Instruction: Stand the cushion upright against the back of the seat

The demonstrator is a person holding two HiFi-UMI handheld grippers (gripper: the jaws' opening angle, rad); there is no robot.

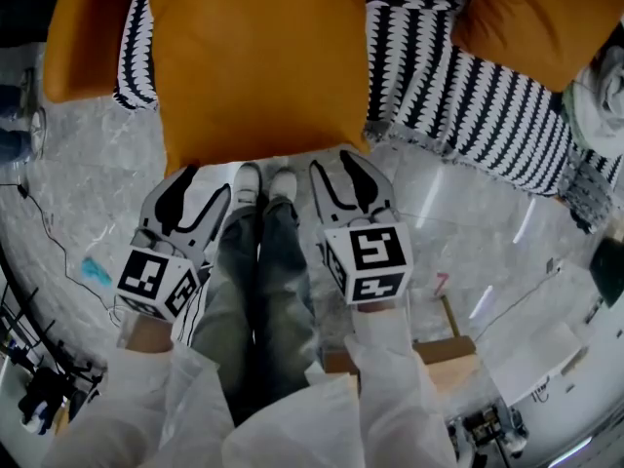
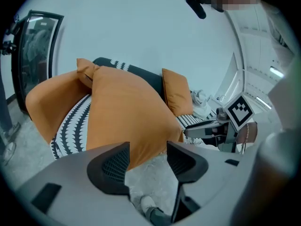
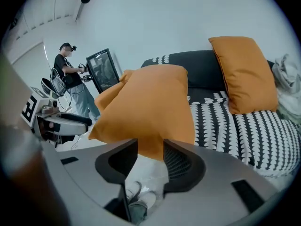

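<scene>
1. Grey stone floor [image 1: 88,183] lies in front of the seat [image 1: 468,86], where the person's white sleeves [image 1: 390,359] and pale shoes [image 1: 263,183] show.
2. The left gripper [image 1: 207,185] hangs just in front of the seat's front edge. Its jaws stand wide apart and hold nothing; only floor and a shoe show in the gap.
3. The right gripper [image 1: 336,169] hangs beside it, equally close to the seat's front edge. Its jaws are also parted and empty, and the pads do not press on the fabric above them.
4. The orange cushion [image 1: 258,61] rests tilted on the seat's front part. Its lower edge hangs over the seat's front edge, just past both grippers' fingertips.
5. The seat wears a black-and-white patterned cover. A second orange cushion [image 3: 247,74] stands against the seat's back towards its right end, and a third [image 1: 83,27] lies at its left end.
6. Another person [image 3: 70,79] stands well beyond the seat's left end.
</scene>
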